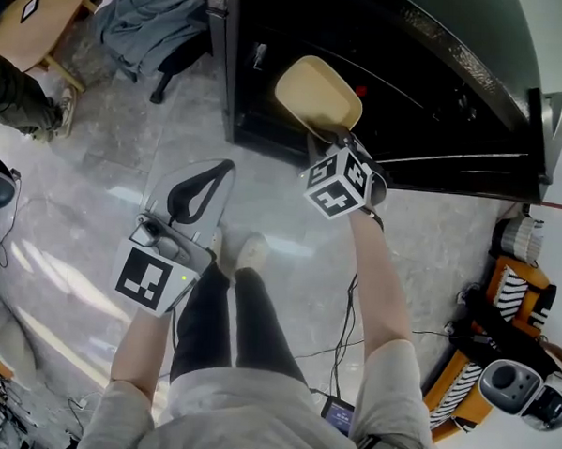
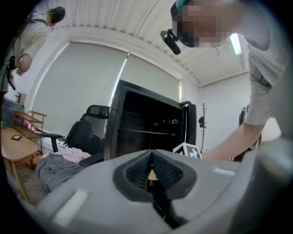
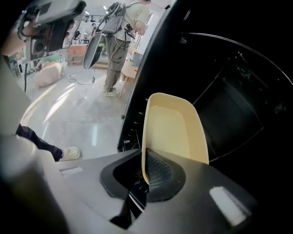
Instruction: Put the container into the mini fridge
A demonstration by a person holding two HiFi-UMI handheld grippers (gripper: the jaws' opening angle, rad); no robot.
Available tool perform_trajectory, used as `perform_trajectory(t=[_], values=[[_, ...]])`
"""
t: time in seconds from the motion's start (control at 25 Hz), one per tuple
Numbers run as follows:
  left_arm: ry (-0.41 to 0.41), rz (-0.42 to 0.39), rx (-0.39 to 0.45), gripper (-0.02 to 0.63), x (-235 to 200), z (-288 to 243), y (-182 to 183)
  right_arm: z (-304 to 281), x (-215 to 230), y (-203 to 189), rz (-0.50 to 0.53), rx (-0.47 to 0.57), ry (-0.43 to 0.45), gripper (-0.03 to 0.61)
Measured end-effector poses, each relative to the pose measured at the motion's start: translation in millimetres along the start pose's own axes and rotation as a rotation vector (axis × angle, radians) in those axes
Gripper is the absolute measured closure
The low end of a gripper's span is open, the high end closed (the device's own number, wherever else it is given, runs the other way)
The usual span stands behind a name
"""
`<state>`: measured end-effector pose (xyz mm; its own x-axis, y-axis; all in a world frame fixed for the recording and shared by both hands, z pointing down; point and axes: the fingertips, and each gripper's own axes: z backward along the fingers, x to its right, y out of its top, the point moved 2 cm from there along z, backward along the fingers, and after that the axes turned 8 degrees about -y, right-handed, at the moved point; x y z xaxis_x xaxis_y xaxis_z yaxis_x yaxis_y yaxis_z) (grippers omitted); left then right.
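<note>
Container (image 1: pixel 318 96): a cream, shallow tray, held tilted at the open front of the fridge (image 1: pixel 438 96); its far end was seen against the dark interior, and no shelf was seen touching it.
Right gripper (image 1: pixel 331 137): reached forward to the fridge mouth; its jaws were clamped on the near wall of the container (image 3: pixel 173 128), one ribbed pad (image 3: pixel 158 170) pressed against the inner face.
Right gripper view: the gripper (image 3: pixel 145 171) was shown at the bottom, the container standing on edge above it, the fridge (image 3: pixel 238 91) filling the right side.
Left gripper (image 1: pixel 213 176): held low and to the left, well apart from the fridge; its jaws were brought together at the tips with nothing gripped.
Left gripper view: the gripper (image 2: pixel 151 157) was pointed at the fridge (image 2: pixel 142 123), where a wire shelf (image 2: pixel 146 132) was seen across the black interior.
Door (image 2: pixel 190 123): swung open at the right of the cabinet.
Chair (image 2: pixel 87 130): placed left of the fridge, with clothes (image 2: pixel 59 164) piled beside it.
Table (image 2: pixel 16 146): a wooden one, set at the far left.
Floor (image 1: pixel 96 162): pale and glossy.
Bystander (image 3: pixel 116 45): seen standing far off, to the left of the fridge.
</note>
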<state>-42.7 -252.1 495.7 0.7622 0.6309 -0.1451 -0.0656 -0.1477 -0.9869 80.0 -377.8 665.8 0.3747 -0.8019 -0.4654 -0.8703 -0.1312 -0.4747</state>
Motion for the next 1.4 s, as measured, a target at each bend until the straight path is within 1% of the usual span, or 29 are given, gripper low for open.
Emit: perform_trajectory(t=[0.28,0.56,0.72,0.96,1.24,1.4], values=[[0.012,-0.001,0.001,0.614,-1,-4,0,-4,18,-3,0.07,-0.009,-0.025,0.56],[0.018,-0.002,0.0,0.614,-2,-12,-1,-7,35,-1,0.105,-0.002,-0.05,0.546],[0.023,-0.001,-0.002,0.614,-3,-16,-1,-9,45,1,0.092,0.002,-0.066,0.533],[0.032,-0.005,-0.003,0.614,-5,-22,1,-15,53,4,0.092,-0.001,-0.086,0.534],[0.042,-0.01,-0.002,0.614,-7,-25,5,-26,63,10,0.061,-0.004,-0.105,0.54],[0.054,-0.012,0.001,0.614,-9,-24,6,-33,73,14,0.021,-0.002,-0.122,0.54]])
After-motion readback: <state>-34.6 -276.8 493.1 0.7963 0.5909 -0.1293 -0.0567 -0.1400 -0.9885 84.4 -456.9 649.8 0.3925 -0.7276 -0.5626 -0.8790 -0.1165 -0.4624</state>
